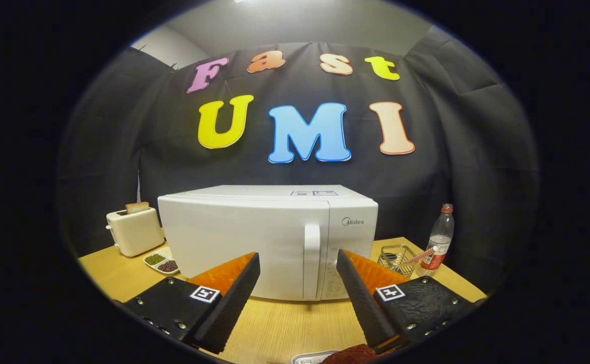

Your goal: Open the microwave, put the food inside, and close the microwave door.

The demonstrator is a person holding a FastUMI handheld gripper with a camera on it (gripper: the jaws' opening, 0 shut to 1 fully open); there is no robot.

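White microwave [254, 242]: stands on the table, just beyond the fingertips, against the black cloth wall; its door is shut.
Door handle [311, 260]: a vertical white bar at the right side of the door, seen in the gap between the two fingers, beyond them.
Control panel [351, 253]: right of the handle; the right finger hides part of its lower end.
Gripper [298, 263]: fingers spread wide apart, holding nothing, aimed at the lower front of the microwave and not touching it.
Food [351, 354]: a dark reddish-brown lump at the very near end of the table, just below the right finger's base; a pale tray rim [311, 358] shows beside it on the left. What kind of food it is cannot be told.
Wooden table [295, 323]: light wood, bare between the fingers.
Toaster [134, 231]: cream-coloured, to the left of the microwave, with a slice of toast [137, 207] sticking up from its slot.
Divided dish [162, 262]: near the toaster's front, on the left, with green grains in one part and dark ones in the other.
Wire basket [396, 258]: right of the microwave, on the table.
Plastic bottle [439, 240]: upright, right of the basket, red cap.
Striped straw [421, 256]: lies slanted from the basket towards the bottle.
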